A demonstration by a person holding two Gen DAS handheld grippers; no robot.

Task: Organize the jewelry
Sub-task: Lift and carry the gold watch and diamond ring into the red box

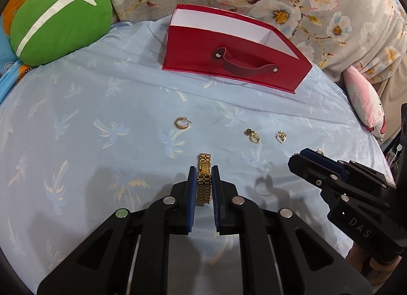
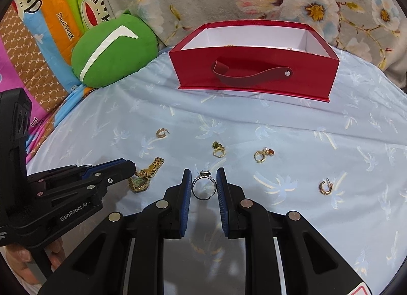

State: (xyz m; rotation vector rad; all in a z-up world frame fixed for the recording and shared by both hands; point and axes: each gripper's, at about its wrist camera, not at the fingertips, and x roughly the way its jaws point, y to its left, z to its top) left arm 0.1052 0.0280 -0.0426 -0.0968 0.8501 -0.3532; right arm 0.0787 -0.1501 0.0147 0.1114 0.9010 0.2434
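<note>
Rings (image 2: 204,184), three; hoop earrings (image 2: 325,187), two.

Both grippers, left gripper (image 1: 204,171) and right gripper (image 2: 203,174), are black with ribbed blue pads (image 2: 187,193), silver rivets (image 2: 161,203) and white lettering.

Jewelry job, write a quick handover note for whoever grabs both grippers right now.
Left gripper: shut on the gold watch, low over the bedsheet.
Right gripper: shut on the silver ring, also low over the sheet.
Red box: open, at the far side of the sheet; small gold pieces just show over its front wall.
Still loose on the sheet: two hoop earrings, a green-stone ring and an orange-stone ring.
Left to do: carry the watch and ring to the box, then the four loose pieces.
</note>
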